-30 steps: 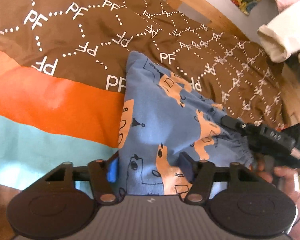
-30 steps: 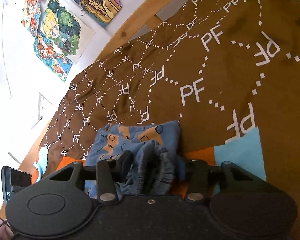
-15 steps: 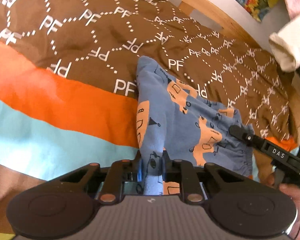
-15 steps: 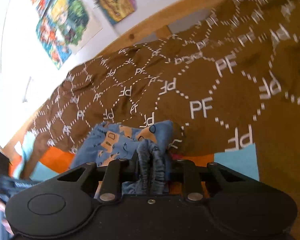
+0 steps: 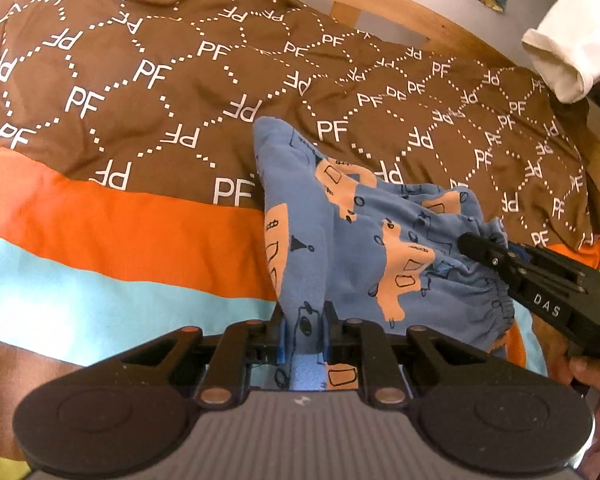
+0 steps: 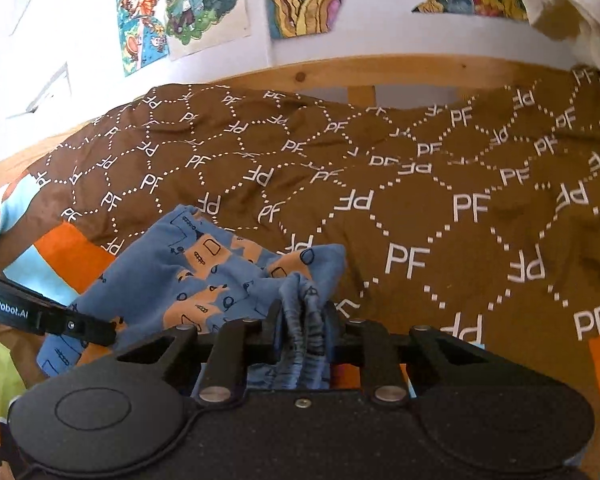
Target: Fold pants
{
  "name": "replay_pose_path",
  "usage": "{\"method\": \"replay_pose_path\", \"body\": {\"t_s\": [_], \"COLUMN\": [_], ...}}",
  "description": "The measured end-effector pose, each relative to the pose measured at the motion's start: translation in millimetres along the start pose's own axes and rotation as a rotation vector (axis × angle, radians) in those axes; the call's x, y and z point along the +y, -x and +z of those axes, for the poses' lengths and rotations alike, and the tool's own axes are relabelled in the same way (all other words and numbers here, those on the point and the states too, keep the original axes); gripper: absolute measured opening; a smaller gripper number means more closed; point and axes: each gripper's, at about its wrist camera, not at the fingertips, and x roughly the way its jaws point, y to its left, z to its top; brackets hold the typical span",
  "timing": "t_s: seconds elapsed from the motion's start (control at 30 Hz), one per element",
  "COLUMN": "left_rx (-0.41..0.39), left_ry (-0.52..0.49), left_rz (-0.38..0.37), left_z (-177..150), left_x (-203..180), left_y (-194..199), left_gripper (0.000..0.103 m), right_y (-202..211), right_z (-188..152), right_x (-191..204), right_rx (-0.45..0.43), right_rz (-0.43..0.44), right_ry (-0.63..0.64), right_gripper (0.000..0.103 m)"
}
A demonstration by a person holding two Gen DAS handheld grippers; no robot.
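Blue printed pants [image 5: 364, 236] on the bed cover [image 5: 148, 88], pinched at near hem by left tool [image 5: 303, 338] and at gathered waistband by right tool [image 6: 303, 332], both clamped narrow on cloth, likely to lift and fold over.

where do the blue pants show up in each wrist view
Left wrist: blue pants fill centre to lower right, one edge in the left tongs.
Right wrist: pants lie lower left of centre, gathered waistband in the right tongs.
Shared landmark: wooden bed rail behind the brown PF blanket.
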Motion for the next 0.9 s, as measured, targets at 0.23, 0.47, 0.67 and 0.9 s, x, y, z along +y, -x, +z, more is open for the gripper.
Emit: {"method": "replay_pose_path", "body": {"t_s": [0.23, 0.47, 0.67, 0.9], "left_rx": [-0.033, -0.072, -0.097, -0.117], "left_ry": [-0.019, -0.087, -0.105, -0.092], "left_rz": [-0.017, -0.032, -0.056, -0.092], "left_z": [3.5, 7.7, 12.2, 24.6], "left_x": [-5.7, -17.5, -18.9, -16.6], "left_y": [11.0, 17.9, 19.5, 14.0], "left_gripper": [0.017, 0.017, 0.017, 0.017], "right_y": [8.7, 15.3, 17.5, 21.3], "right_z": [3.8, 5.3, 6.4, 7.3], "right_x": [1.8, 3.8, 1.1, 6.7], "right_rx": [-0.048, -0.103, -0.141, -0.2], "right_rz": [-0.002, -0.023, -0.041, -0.083], "right_ry": [0.013, 0.031, 0.026, 0.088], "right_gripper": [0.019, 0.019, 0.019, 0.019]}}
